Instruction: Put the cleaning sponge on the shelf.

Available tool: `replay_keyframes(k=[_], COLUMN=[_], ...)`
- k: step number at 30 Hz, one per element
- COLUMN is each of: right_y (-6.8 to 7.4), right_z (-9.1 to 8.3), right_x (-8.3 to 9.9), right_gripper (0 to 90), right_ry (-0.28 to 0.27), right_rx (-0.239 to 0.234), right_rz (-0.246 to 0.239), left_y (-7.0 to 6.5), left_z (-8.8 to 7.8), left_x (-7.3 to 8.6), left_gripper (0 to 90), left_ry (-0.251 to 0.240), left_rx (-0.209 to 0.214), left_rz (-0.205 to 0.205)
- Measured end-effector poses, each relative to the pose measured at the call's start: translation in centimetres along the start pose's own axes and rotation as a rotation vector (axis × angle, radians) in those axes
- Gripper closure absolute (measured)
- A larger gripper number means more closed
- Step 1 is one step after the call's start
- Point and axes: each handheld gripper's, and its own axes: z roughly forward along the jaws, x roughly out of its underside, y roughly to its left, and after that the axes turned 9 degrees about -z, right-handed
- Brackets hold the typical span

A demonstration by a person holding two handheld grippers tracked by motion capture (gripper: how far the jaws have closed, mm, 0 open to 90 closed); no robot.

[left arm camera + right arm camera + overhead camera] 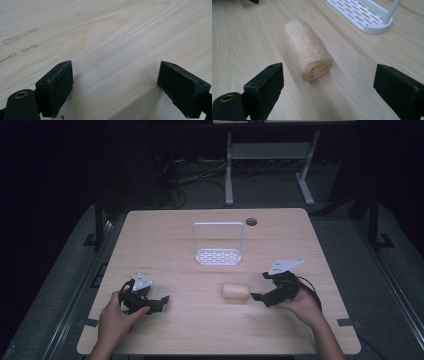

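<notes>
A pale tan loofah roll [235, 292] lies on its side on the wooden table [190, 255], a little right of the middle. My right gripper [256, 296] rests on the table just to the roll's right, jaws open and pointed at it. In the right gripper view the loofah roll [305, 55] lies a short way ahead of my right gripper [328, 90], its open end towards me, nothing touching it. My left gripper [164, 301] sits at the front left of the table, open. In the left gripper view my left gripper [115, 87] has bare wood between its jaws.
A white rack [218, 245] with a slotted base and an upright wire frame stands at the table's middle back; its base [362, 15] shows beyond the roll. A round cable hole [251, 221] is at the back right. A desk frame [270, 165] stands on the floor behind.
</notes>
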Motion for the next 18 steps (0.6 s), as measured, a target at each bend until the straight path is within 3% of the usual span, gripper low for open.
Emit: replay_keyframes(k=[18], right_y=[-0.3], right_z=[1.4], right_x=[-1.4], right_gripper=[9.2], right_ry=[-0.010], right_rx=[-0.057], right_rz=[-0.036], left_y=[0.0], left_z=[0.0], left_x=[0.0], left_gripper=[12.6], left_ry=[0.000], left_rx=[0.000], left_rz=[0.000])
